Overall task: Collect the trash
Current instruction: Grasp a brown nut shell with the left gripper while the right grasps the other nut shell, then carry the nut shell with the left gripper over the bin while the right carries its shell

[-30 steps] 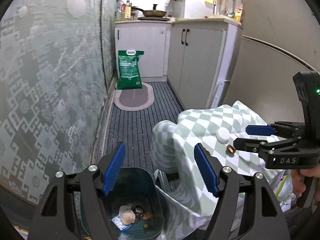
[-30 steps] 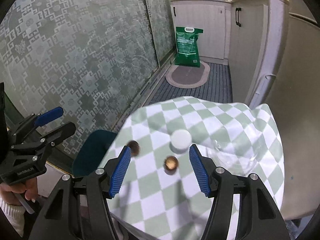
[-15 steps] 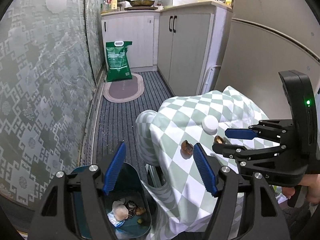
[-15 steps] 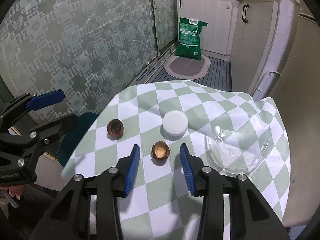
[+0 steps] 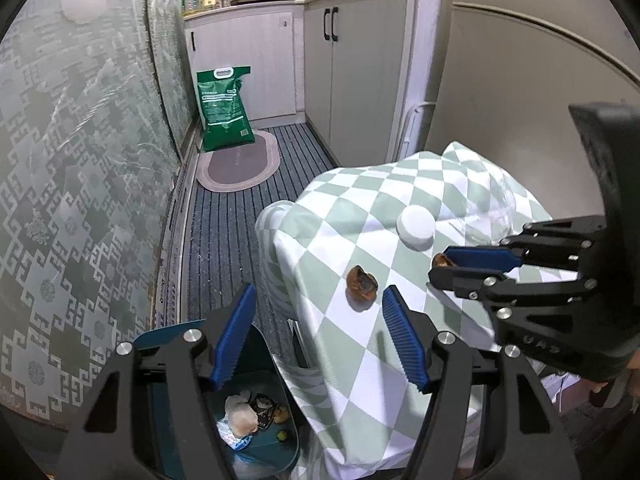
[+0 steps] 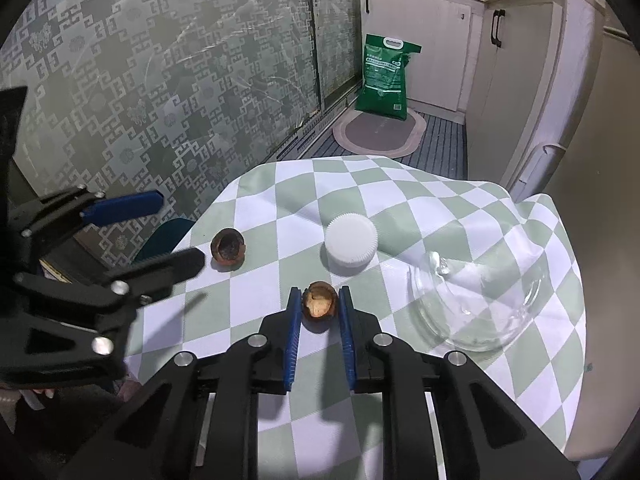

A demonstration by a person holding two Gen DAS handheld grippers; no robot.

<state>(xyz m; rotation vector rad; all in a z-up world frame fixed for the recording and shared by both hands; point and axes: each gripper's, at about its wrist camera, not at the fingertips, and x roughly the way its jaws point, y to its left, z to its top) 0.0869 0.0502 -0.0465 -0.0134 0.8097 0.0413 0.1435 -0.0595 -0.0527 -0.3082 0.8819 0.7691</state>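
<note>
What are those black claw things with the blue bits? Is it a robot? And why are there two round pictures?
No robot here: a person holds two grabbing tools, one in each hand. Each tool carries a camera looking along its fingers, so you get one round picture per hand.

The left gripper is open, hovering over the edge of the checked tablecloth and a blue bin with rubbish in it.

The right gripper has its blue pads on either side of a brown nutshell, closed in tight on it.

Also on the cloth: another nutshell, a white cap and a clear glass bowl.
</note>
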